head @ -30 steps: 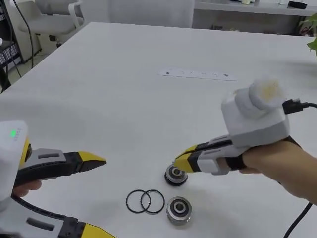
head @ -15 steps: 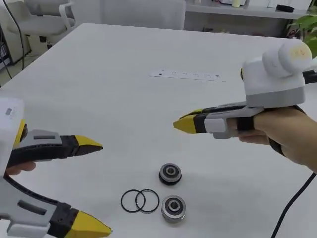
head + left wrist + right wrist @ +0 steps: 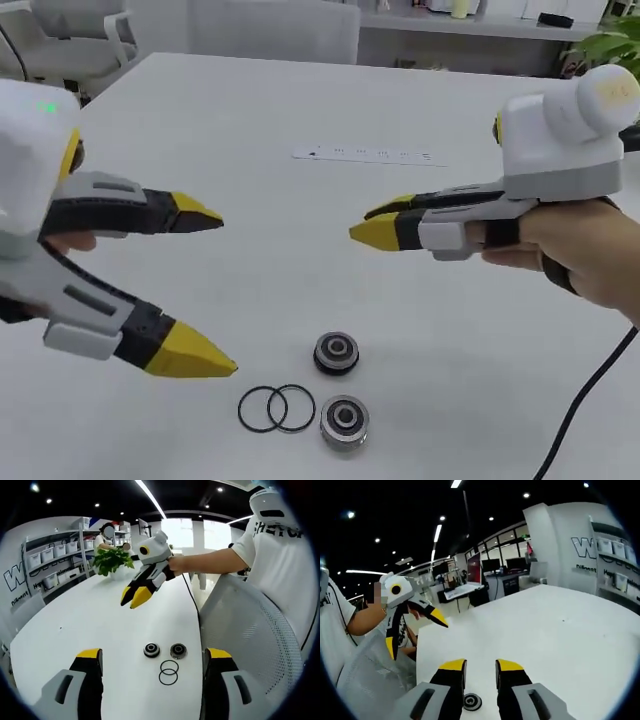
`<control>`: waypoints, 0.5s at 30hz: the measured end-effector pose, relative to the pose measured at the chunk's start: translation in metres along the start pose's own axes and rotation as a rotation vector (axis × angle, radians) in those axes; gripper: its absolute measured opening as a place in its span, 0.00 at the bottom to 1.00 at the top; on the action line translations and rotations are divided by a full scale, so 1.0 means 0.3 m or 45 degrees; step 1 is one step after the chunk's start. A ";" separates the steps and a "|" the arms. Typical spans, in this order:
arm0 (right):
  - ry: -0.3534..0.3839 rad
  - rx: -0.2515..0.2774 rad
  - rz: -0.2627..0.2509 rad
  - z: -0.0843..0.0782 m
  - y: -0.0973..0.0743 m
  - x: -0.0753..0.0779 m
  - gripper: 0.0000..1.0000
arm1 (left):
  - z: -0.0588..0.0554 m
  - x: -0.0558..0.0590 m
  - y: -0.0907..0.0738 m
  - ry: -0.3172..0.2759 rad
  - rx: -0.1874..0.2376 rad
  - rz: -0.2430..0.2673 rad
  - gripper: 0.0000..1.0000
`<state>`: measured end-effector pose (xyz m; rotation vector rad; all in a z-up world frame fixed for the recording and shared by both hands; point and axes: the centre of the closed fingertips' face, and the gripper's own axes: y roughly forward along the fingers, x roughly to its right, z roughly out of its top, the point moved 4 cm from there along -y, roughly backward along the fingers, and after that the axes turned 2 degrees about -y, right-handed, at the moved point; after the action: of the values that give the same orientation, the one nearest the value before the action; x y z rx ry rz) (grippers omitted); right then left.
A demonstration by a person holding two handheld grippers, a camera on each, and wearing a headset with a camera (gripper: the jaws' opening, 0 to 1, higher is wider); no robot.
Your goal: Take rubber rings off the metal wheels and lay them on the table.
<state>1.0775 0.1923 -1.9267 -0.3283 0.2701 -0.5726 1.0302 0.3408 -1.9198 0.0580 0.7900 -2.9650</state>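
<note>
Two metal wheels stand close together on the white table, with two thin black rubber rings lying overlapped just left of them. My left gripper hovers wide open above and left of the rings, with nothing in it. My right gripper hangs in the air above the wheels, its jaws a narrow gap apart and bare. The left gripper view has the wheels, the rings and the right gripper. One wheel sits below my right gripper's tips.
A flat white strip lies farther back on the table. Office chairs stand beyond the far left corner and a green plant at the far right. A black cable trails from the right hand.
My right gripper has lifted off the upper wheel and now hangs well above it. My left gripper has risen and moved in toward the middle. Wheels and rings lie as before.
</note>
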 end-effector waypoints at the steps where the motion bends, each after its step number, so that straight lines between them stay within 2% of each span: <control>1: -0.002 0.003 0.002 0.000 0.000 0.000 0.21 | 0.012 -0.004 0.014 0.007 0.004 -0.015 0.81; 8: 0.016 0.020 0.014 -0.044 0.012 0.000 0.23 | 0.039 -0.026 0.089 0.009 0.002 -0.072 0.80; 15: -0.033 -0.019 0.015 -0.117 0.021 0.007 0.24 | 0.037 -0.051 0.178 0.026 0.023 -0.062 0.75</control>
<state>1.0704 0.1881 -1.9615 -0.3481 0.2514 -0.5549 1.0496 0.2900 -1.9356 0.0709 0.7787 -3.0222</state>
